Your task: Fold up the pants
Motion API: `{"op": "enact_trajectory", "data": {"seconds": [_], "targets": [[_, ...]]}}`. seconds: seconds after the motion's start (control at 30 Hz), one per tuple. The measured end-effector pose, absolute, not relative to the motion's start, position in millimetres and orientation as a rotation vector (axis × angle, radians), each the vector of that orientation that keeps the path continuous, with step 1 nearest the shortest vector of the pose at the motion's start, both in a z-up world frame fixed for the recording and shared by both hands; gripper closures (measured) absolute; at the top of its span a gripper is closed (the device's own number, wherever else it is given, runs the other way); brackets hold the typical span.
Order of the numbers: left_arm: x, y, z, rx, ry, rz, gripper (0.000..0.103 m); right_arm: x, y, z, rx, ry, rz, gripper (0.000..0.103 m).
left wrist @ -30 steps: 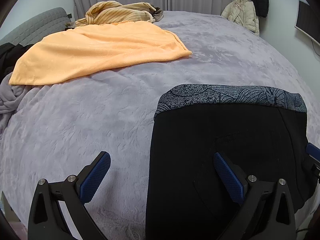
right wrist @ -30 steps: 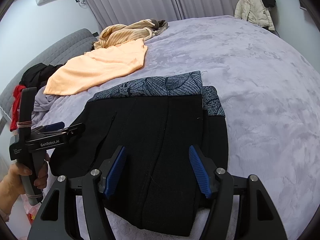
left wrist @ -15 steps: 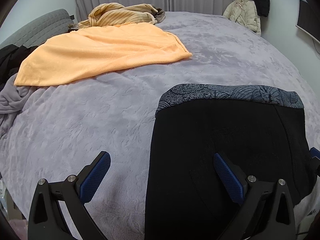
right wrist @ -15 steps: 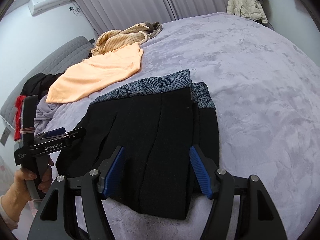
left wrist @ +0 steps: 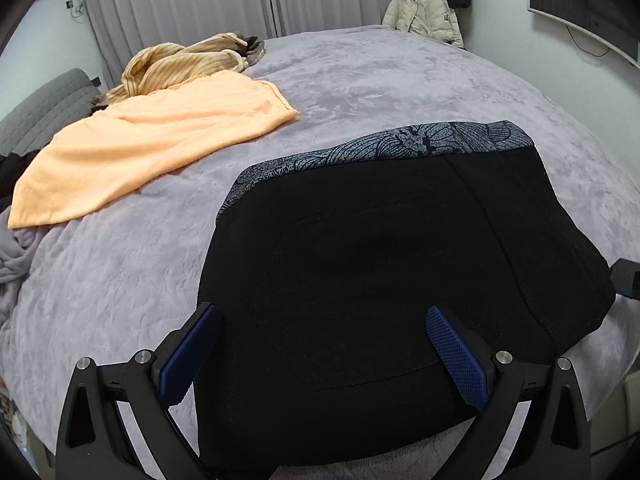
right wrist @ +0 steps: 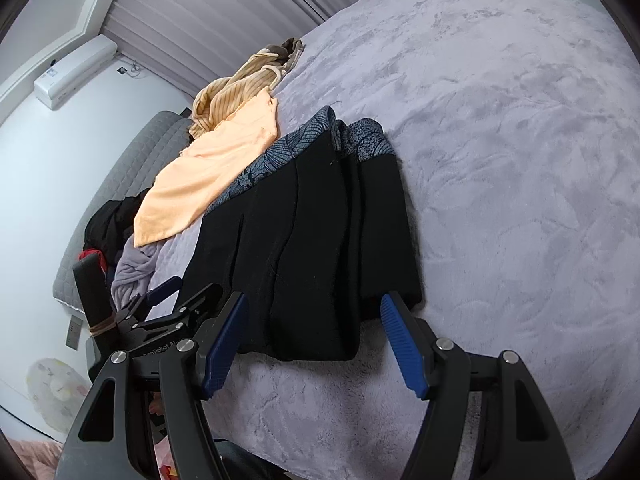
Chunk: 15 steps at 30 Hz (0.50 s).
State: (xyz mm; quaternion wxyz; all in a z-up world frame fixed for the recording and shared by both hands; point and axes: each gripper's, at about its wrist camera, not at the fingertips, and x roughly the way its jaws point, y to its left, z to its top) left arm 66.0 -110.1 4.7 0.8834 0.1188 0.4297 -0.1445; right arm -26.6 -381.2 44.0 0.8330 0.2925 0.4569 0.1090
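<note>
The black pants (left wrist: pixel 400 264) with a grey patterned waistband (left wrist: pixel 400 144) lie folded on the grey bed; they also show in the right wrist view (right wrist: pixel 304 248). My left gripper (left wrist: pixel 320 344) is open and empty, its fingers spread just above the near edge of the pants. My right gripper (right wrist: pixel 312 340) is open and empty, held over the bed at the pants' near end, tilted. The left gripper also shows in the right wrist view (right wrist: pixel 160 304), at the pants' left edge.
An orange cloth (left wrist: pixel 152 144) and a striped yellow garment (left wrist: pixel 184 64) lie at the back left of the bed (left wrist: pixel 380 72). A grey blanket and dark clothes (right wrist: pixel 116 232) pile up at the left edge. A white jacket (left wrist: pixel 424 12) hangs behind.
Both grippers have shifted: the left one has swung right, centring over the pants. The right one has pulled back and rolled, so the pants now sit farther from it.
</note>
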Motion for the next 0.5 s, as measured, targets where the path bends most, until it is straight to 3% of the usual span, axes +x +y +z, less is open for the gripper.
{"op": "enact_trajectory", "data": {"seconds": [0.23,0.3,0.37,0.4,0.5], "targets": [[62,-113,3,0.251,0.886,-0.27,0.0,-23,-368,31,0.707,0.988,0.321,0.03],[62,-114,3,0.25,0.886,-0.265,0.0,-24,-370,34,0.726,0.96,0.326,0.038],[63,-114,4,0.25,0.896,-0.257,0.0,-25,-377,39,0.755,0.922,0.328,0.067],[63,-115,4,0.25,0.901,-0.254,0.0,-24,-381,44,0.774,0.903,0.334,0.073],[65,-118,4,0.255,0.908,-0.254,0.0,-15,-383,51,0.741,0.901,0.312,0.076]]}}
